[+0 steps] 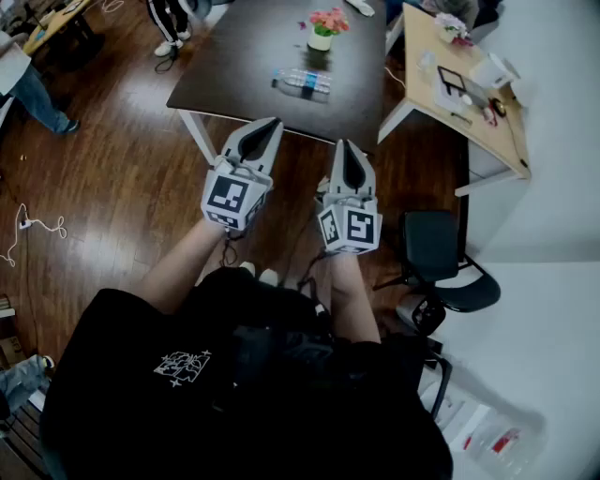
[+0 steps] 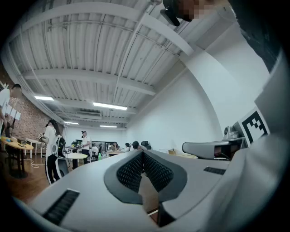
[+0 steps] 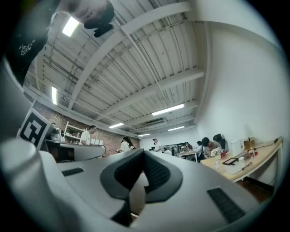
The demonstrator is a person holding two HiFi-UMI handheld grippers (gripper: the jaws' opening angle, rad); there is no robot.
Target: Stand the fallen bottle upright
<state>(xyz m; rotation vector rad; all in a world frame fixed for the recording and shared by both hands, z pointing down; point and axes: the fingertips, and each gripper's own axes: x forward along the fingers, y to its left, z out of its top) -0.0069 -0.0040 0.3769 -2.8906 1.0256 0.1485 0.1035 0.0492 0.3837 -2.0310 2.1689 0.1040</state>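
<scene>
The clear plastic bottle (image 1: 302, 82) lies on its side on the dark table (image 1: 234, 56), near a small pot of pink flowers (image 1: 323, 28). Both grippers are held in front of the person, short of the table's near edge and apart from the bottle. My left gripper (image 1: 275, 123) is shut, its jaws meeting at the tips with nothing between them. My right gripper (image 1: 344, 144) is shut and empty as well. In the left gripper view the left gripper (image 2: 143, 153) points slightly upward across the room. The right gripper (image 3: 144, 151) does the same in its own view. Neither gripper view shows the bottle.
A light wooden desk (image 1: 469, 94) with a tablet and small items stands right of the dark table. A black office chair (image 1: 441, 258) is at the person's right. A white cable (image 1: 33, 225) lies on the wooden floor at left. People stand at the upper left.
</scene>
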